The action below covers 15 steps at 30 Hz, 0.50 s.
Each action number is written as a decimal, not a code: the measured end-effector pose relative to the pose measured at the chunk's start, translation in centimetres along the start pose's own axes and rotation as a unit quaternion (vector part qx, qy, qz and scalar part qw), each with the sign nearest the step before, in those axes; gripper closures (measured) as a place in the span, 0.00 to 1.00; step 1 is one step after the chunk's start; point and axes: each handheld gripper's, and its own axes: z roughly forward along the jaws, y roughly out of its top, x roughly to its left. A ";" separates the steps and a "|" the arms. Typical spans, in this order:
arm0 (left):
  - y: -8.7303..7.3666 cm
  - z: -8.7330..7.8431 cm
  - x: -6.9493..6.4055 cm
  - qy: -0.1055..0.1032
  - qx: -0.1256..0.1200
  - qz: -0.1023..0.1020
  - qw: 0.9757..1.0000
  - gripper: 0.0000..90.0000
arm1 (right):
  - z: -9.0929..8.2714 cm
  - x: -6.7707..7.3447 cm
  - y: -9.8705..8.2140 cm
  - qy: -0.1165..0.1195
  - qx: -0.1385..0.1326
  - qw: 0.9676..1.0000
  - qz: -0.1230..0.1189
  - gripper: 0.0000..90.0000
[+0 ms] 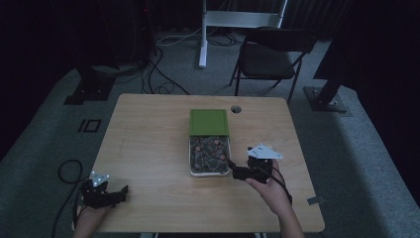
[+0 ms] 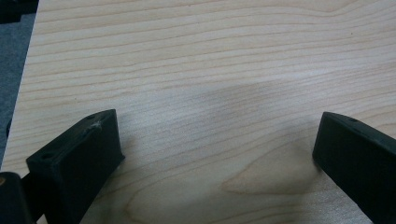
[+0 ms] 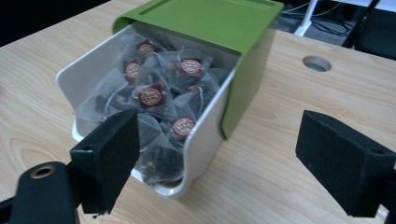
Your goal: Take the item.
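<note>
Dark room, grey carpet, and a wooden table [image 1: 148, 148] in the middle. A black chair [image 1: 270, 57] stands behind it.

A white box [image 1: 209, 153] sits near the middle of the table. Its green lid [image 1: 209, 121] is slid back, so the near half is open. Inside are tea bags [image 3: 152, 95] with small red tags.

The right gripper [image 1: 243, 172] is held in a hand [image 1: 271, 191] just beside the box's near right corner. Its jaws are wide apart and hold nothing. In the right gripper view the box corner sits between the jaws, nearer the left one, which covers part of the box's front. I cannot tell if they touch.

The left gripper [image 1: 119, 194] is at the near left edge of the table, well apart from the box. Its jaws are wide apart too, with bare wood between them.

From above, the tea bags are dark and hard to make out. The right gripper view shows them clearly. A round hole [image 3: 316, 63] in the table lies past the box.
</note>
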 end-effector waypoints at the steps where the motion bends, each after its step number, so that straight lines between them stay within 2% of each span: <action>1: 0.0 0.0 0.0 0.000 0.000 0.000 1.000 0.02 | 0.1 0.1 0.1 0.002 0.001 1.000 -0.001 0.15; 7: 0.0 0.0 0.0 0.000 0.000 0.000 1.000 0.02 | 0.7 0.9 0.5 0.011 0.001 1.000 -0.004 0.15; 15: 0.0 0.0 0.0 0.000 0.000 0.000 1.000 0.02 | 1.8 2.3 1.2 0.029 0.001 0.999 -0.024 0.15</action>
